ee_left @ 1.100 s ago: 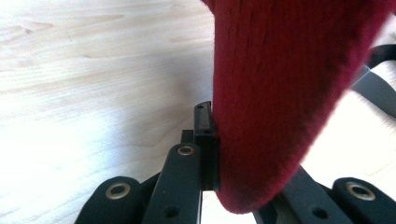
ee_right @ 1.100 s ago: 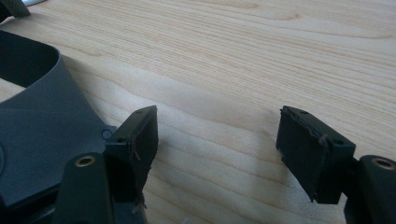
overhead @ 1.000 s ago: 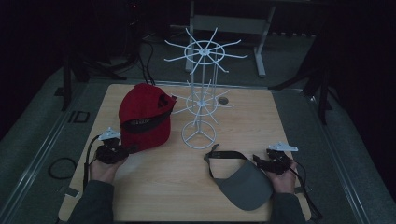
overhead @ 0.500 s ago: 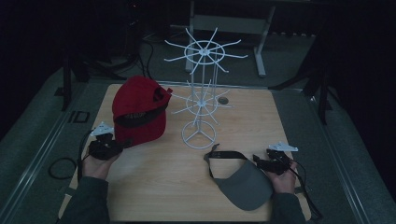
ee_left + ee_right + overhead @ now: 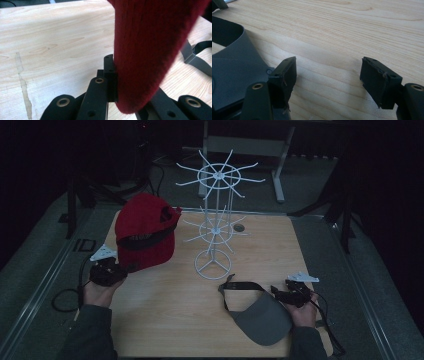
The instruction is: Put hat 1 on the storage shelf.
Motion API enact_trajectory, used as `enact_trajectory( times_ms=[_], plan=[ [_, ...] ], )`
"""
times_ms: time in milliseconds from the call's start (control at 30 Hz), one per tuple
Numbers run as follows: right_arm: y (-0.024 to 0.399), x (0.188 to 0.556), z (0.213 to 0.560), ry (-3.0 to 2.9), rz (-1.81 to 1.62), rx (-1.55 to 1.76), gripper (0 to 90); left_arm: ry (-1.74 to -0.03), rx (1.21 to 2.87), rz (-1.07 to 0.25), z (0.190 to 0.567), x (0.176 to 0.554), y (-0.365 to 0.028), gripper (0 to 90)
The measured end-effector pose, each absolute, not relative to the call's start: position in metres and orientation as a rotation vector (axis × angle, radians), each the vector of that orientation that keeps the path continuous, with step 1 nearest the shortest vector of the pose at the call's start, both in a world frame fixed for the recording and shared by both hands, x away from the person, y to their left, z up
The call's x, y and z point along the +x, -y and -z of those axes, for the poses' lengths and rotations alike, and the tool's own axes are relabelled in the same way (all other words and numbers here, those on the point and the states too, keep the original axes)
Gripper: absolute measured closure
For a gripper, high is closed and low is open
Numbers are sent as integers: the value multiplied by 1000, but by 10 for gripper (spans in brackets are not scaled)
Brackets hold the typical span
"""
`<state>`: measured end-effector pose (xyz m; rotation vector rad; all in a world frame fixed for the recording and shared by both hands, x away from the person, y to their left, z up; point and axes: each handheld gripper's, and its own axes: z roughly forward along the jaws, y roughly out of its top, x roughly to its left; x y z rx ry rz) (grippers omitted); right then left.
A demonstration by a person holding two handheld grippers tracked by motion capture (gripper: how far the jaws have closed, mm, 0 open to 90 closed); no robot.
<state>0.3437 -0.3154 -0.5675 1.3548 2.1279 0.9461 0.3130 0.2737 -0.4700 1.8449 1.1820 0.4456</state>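
The left claw point(image 5: 116, 268), clenched on the red cap's point(image 5: 145, 232) brim, has raised the cap off the counter point(image 5: 165, 315) toward the white rack point(image 5: 215, 220), probably for hanging. The right claw point(image 5: 284, 292) rests released beside the grey visor point(image 5: 262, 317).

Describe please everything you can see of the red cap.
The red cap is a baseball-style cap of fuzzy, felt-like cloth, with a dark band across it and a back opening at its upper right. It is lifted off the wooden table, tilted, at the left side beside the white wire rack. The left gripper holds its brim: in the left gripper view, the fingers pinch the brim's edge.
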Motion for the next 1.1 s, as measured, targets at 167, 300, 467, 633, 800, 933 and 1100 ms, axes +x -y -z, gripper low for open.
enact_trajectory(
  times_ms=[167,300,467,633,800,933,1100],
  plan=[
    [315,344,567,-2128,-946,1355,294,-1173,1809,-460,462,314,-278,859],
    [315,344,567,-2128,-946,1355,294,-1166,1803,-477,455,314,-280,860],
    [315,344,567,-2128,-946,1355,294,-1160,1796,-488,450,315,-283,859],
    [315,344,567,-2128,-946,1355,294,-1158,1786,-496,446,316,-285,859],
    [315,344,567,-2128,-946,1355,294,-1146,1782,-511,439,316,-286,859],
    [315,344,567,-2128,-946,1356,294,-1135,1775,-522,434,316,-286,859],
    [315,344,567,-2128,-946,1355,294,-1124,1754,-528,428,316,-286,859]
  ],
)
